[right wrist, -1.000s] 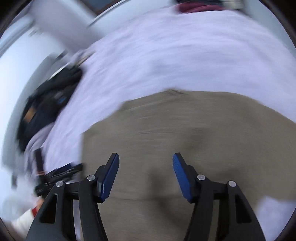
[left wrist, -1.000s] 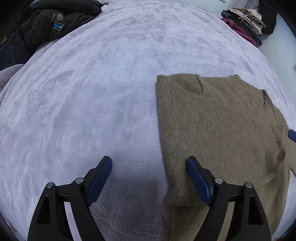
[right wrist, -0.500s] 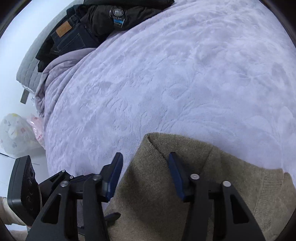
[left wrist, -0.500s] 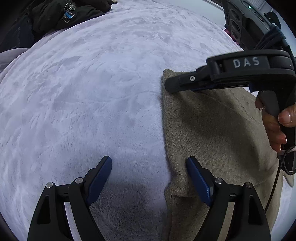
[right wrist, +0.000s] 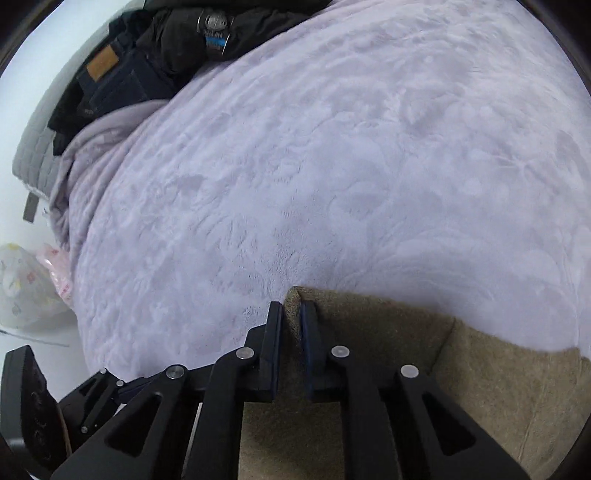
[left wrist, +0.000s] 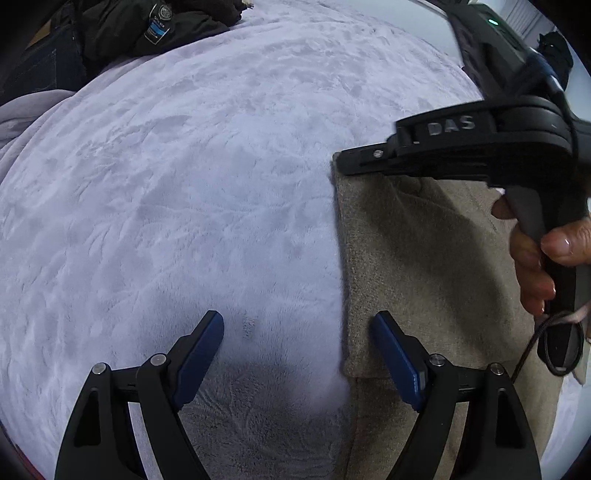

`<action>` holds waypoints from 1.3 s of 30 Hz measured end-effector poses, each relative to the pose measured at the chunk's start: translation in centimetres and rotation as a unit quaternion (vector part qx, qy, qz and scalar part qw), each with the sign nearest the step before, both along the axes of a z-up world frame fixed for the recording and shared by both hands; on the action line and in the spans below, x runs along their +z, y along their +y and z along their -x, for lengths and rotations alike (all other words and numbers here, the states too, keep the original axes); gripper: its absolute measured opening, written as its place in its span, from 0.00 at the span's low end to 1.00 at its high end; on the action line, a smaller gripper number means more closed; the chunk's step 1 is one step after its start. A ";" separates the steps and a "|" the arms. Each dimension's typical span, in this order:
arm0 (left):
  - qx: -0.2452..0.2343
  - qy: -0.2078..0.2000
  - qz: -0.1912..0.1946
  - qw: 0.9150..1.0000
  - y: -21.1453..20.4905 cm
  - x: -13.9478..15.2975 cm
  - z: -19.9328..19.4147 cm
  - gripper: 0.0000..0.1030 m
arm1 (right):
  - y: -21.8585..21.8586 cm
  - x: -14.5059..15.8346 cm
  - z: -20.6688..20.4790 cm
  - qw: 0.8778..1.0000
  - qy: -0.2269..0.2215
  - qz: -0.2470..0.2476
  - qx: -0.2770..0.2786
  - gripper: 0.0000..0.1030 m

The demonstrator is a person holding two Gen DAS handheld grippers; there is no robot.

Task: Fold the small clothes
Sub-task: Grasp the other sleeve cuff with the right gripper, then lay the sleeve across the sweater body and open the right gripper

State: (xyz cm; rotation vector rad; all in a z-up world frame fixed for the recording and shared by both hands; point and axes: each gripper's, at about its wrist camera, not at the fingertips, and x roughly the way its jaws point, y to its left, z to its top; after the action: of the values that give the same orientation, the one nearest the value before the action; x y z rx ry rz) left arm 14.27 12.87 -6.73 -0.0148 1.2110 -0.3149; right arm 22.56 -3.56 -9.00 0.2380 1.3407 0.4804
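Observation:
A tan knit sweater lies folded on the lilac blanket. My left gripper is open, low over the sweater's near left corner; one blue finger is over the blanket, the other over the sweater. My right gripper is shut on the sweater's far left corner. In the left wrist view it reaches in from the right, held by a hand. The sweater fills the lower right of the right wrist view.
Dark clothes and jeans are piled at the bed's far left, also in the right wrist view. A plastic bag lies off the bed's left edge. The left gripper's body shows at lower left.
My right gripper swung to the sweater's far left corner and closed on it. My left gripper stayed open at the near corner.

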 end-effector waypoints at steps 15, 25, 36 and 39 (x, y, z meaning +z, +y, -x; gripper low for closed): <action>0.003 -0.010 -0.050 0.999 -4.7 -0.9 -4.7 0.81 | -25.5 4.3 27.9 0.895 0.044 -0.070 -0.439 0.58; 0.014 -0.043 -0.098 0.994 -5.8 -0.6 -4.1 0.81 | -29.1 4.5 24.4 0.869 -0.057 -0.134 -0.474 0.07; 0.026 -0.046 -0.085 0.995 -3.2 1.0 -5.3 0.92 | -31.4 1.1 28.9 0.866 -0.009 -0.061 -0.496 0.20; 0.002 -0.050 -0.095 0.994 -4.4 1.4 -6.2 0.92 | -30.9 2.7 30.2 0.873 -0.018 -0.049 -0.485 0.22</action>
State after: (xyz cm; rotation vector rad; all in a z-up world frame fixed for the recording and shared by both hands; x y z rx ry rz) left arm 20.42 8.52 -5.36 0.1605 1.1369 -0.1937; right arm -7.68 -34.50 -6.27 0.9239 0.9959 -0.3026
